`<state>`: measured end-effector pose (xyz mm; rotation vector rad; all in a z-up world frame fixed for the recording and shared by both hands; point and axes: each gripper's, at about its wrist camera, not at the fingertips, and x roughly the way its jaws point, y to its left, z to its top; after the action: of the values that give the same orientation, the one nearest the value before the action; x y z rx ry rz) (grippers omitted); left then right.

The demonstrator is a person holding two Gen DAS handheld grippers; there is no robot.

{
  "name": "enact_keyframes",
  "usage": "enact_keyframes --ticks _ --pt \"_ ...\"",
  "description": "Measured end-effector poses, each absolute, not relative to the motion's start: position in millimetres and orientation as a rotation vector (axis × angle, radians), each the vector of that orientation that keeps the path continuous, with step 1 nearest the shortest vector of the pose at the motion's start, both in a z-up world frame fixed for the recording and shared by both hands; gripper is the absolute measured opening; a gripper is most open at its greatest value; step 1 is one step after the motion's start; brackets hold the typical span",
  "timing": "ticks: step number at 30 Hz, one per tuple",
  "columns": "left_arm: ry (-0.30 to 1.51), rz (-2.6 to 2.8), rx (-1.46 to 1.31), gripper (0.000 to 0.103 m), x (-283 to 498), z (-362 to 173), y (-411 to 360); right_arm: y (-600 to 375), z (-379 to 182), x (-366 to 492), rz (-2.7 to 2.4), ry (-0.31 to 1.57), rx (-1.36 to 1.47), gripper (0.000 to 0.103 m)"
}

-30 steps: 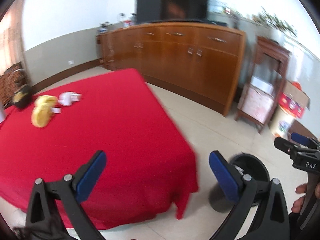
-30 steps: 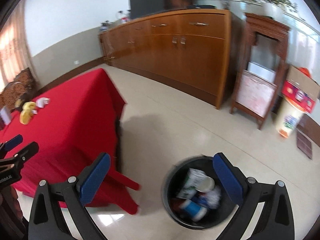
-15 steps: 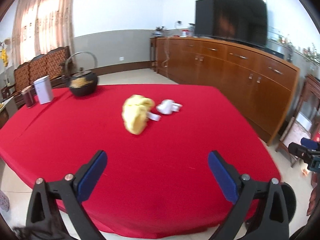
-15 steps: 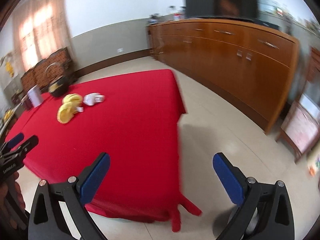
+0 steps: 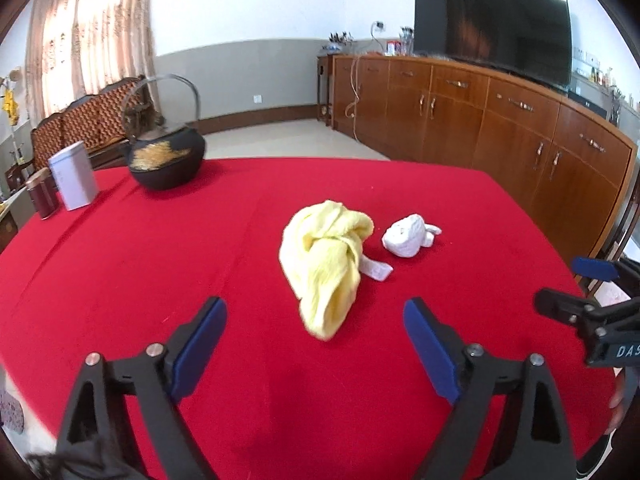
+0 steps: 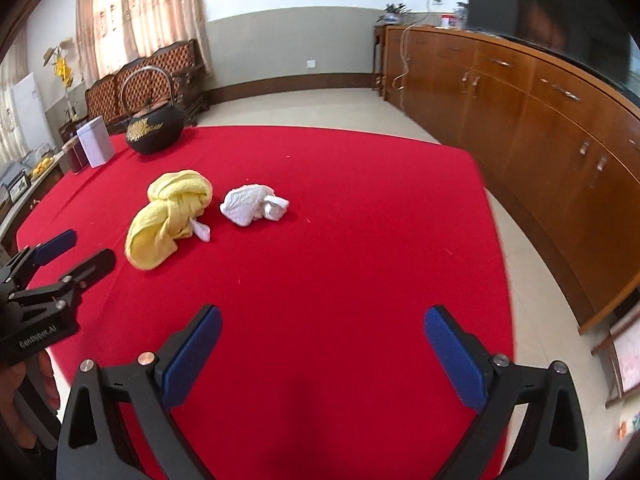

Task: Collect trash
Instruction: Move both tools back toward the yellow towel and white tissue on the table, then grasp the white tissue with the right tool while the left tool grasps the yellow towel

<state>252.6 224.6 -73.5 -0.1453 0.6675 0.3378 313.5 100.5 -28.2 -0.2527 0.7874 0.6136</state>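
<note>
A crumpled yellow cloth (image 5: pixel 326 258) (image 6: pixel 170 216) lies on the red-covered table (image 5: pixel 160 264) (image 6: pixel 360 240). Beside it on the right sits a white crumpled wad (image 5: pixel 408 234) (image 6: pixel 252 204), and a small white scrap (image 5: pixel 376 268) (image 6: pixel 200 232) pokes out from under the cloth. My left gripper (image 5: pixel 316 340) hovers just short of the yellow cloth, its jaws closing, nothing between them. The left gripper also shows at the left edge of the right wrist view (image 6: pixel 76 248). My right gripper (image 6: pixel 322 344) is open and empty over bare red cloth, well short of the white wad.
A black iron kettle (image 5: pixel 164 156) (image 6: pixel 154 128), a white tin (image 5: pixel 74 178) and a dark canister (image 5: pixel 42 198) stand at the table's far left. A long wooden sideboard (image 5: pixel 500 120) with a television (image 5: pixel 492 28) runs along the right wall. Carved chairs (image 6: pixel 148 76) sit behind.
Both views have swung left, from the floor and the black bin to the red table. Both grippers now hang over the tabletop near the cloth. The left jaws stand a little narrower.
</note>
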Motion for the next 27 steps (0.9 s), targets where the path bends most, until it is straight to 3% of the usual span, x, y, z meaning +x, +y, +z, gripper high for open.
enact_keyframes --ticks 4,12,15,19,21,22,27 --pt "0.717 0.316 -0.173 0.079 283 -85 238 126 -40 341 0.656 0.825 -0.282 0.089" --pt "0.799 0.239 -0.212 0.026 321 -95 261 181 -61 379 0.748 0.862 -0.338 0.081" --pt "0.795 0.238 -0.203 0.021 322 -91 268 202 -64 389 0.779 0.867 -0.346 0.075" --pt "0.799 0.221 -0.204 0.024 321 -96 268 224 -70 398 0.822 0.892 -0.346 0.063" --pt "0.805 0.208 -0.212 0.027 328 -96 270 229 -70 399 0.822 0.878 -0.346 0.051" --pt "0.806 0.205 -0.213 0.027 329 -96 269 230 -70 399 0.835 0.880 -0.336 0.040" --pt "0.781 0.190 -0.222 0.016 323 -92 266 218 -62 393 0.821 0.845 -0.297 0.038"
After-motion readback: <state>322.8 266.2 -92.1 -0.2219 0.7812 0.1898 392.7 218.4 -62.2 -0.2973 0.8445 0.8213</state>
